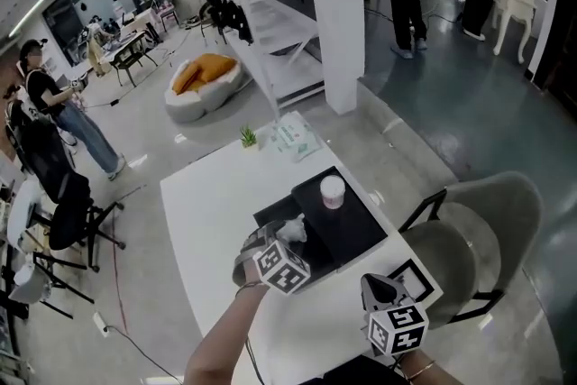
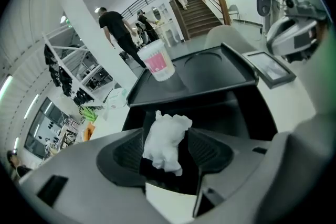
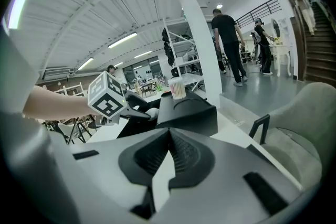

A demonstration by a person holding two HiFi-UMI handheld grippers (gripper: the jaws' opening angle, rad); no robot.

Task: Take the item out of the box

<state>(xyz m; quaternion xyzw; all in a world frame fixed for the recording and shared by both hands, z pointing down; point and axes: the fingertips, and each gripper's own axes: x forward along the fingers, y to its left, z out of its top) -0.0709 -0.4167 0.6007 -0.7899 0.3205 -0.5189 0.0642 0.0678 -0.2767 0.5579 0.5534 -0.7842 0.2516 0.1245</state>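
Observation:
A crumpled white item (image 2: 165, 139) hangs between the pads of my left gripper (image 2: 167, 150), which is shut on it just above the open black box (image 2: 231, 118). In the head view the item (image 1: 294, 231) shows at the tip of the left gripper (image 1: 285, 237), over the box's (image 1: 270, 214) near left part. The box's black lid (image 1: 356, 225) lies flat beside it, with a white and pink cup (image 1: 333, 191) standing on it. My right gripper (image 1: 380, 287) is at the table's near edge, right of the box; in the right gripper view it (image 3: 169, 136) is shut and holds nothing.
The white table (image 1: 207, 203) carries a small green plant (image 1: 248, 137) and a pale packet (image 1: 296, 138) at its far edge. A framed card (image 1: 420, 279) lies near the right gripper. A grey chair (image 1: 478, 230) stands to the right. People stand farther off.

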